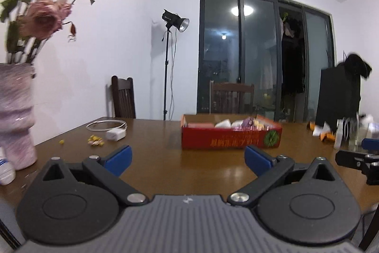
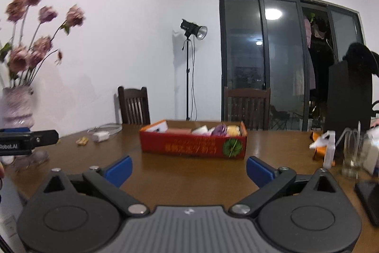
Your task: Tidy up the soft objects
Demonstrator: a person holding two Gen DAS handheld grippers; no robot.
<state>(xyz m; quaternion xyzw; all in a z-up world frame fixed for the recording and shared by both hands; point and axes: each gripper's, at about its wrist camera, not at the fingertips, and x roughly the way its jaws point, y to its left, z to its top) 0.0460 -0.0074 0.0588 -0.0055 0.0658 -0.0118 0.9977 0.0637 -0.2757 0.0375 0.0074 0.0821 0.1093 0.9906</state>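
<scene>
A red cardboard box [image 1: 231,138] [image 2: 193,146] stands on the brown wooden table [image 1: 165,158] [image 2: 189,177], holding several soft items in white, purple and yellow [image 2: 221,129]. My left gripper [image 1: 188,159] hovers low over the table in front of the box, jaws wide open with nothing between the blue pads. My right gripper [image 2: 189,170] is likewise wide open and empty, short of the box. Each gripper shows at the edge of the other's view.
A pink vase with dried roses [image 1: 16,115] [image 2: 17,108] stands at the left edge. A white charger with cable [image 1: 115,134] and small yellow bits [image 1: 96,141] lie at left. A glass [image 2: 353,155], a white bottle [image 2: 330,149] and a black box [image 2: 348,98] crowd the right. Chairs stand behind.
</scene>
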